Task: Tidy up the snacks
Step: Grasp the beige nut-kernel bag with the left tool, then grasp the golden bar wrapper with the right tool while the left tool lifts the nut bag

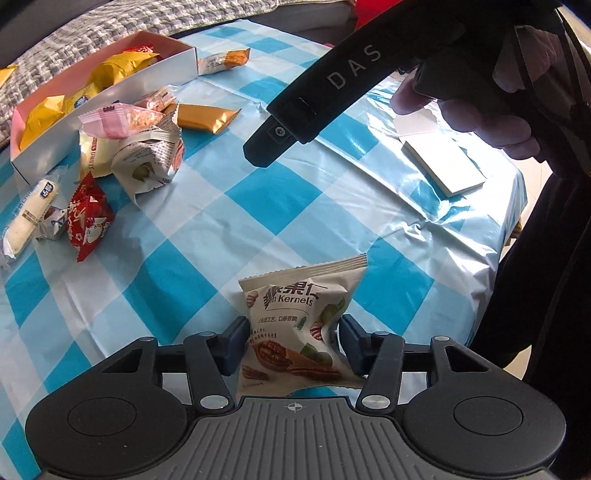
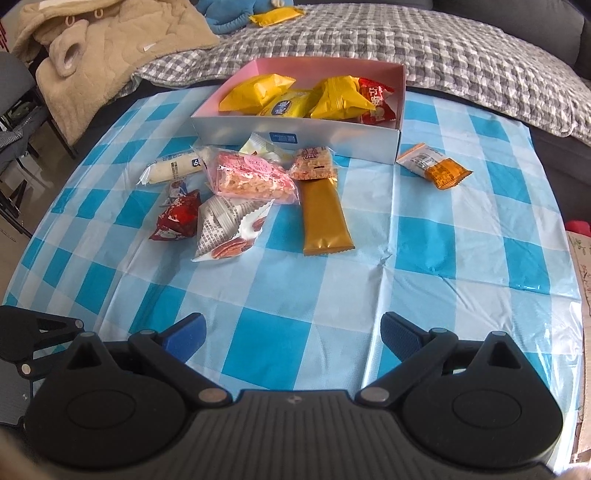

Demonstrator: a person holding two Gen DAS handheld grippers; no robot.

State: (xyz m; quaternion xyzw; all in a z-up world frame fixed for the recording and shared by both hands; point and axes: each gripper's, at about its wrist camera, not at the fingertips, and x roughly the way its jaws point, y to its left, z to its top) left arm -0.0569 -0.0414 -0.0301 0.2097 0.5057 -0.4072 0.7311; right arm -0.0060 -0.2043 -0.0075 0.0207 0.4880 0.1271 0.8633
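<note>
A table is covered by a blue-and-white checked cloth [image 2: 461,236]. Behind it, a grey checked quilt [image 2: 443,51] is spread, possibly over a sofa. A beige fleece garment [image 2: 110,48] is heaped at the left.

A home, most likely a bedroom or living room used as a snack corner. A round table under a glossy blue-and-white checked plastic cloth [image 2: 332,295], pushed up against a bed or sofa covered in a grey-and-white gingham quilt [image 2: 424,48]. A beige fleece garment with small ear-like loops [image 2: 110,40] heaped on that quilt, beside a blue plush toy [image 2: 236,14]. Individually wrapped snacks scattered on the cloth, more in an open white cardboard box with a pink inside [image 2: 295,136]. Pale tiled floor at the edge.
</note>
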